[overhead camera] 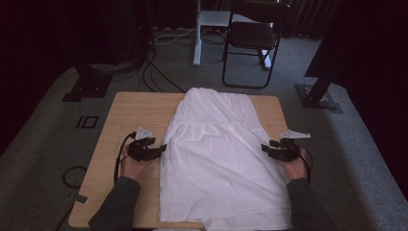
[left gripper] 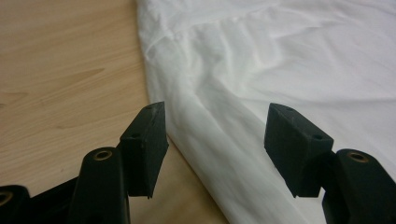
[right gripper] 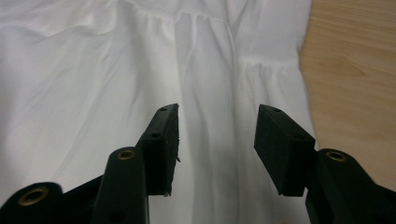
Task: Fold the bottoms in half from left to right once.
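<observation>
A white garment [overhead camera: 219, 154] lies spread flat along the middle of the wooden table [overhead camera: 125, 115], with a gathered seam across its upper part. My left gripper [overhead camera: 162, 149] hovers at the garment's left edge [left gripper: 187, 116], its jaws open and apart, nothing pinched between them. My right gripper [overhead camera: 264, 149] sits at the garment's right edge, jaws likewise open over the white cloth [right gripper: 116, 84]. In the right gripper view the cloth's edge and bare wood [right gripper: 355, 70] lie to the right of the jaws. Neither set of pads presses on the fabric.
A black folding chair [overhead camera: 252, 38] and a white desk leg [overhead camera: 197, 33] stand beyond the table on grey carpet. Black stand bases [overhead camera: 84, 89] [overhead camera: 317, 98] and cables flank the far corners. Bare wood shows on the table's left side.
</observation>
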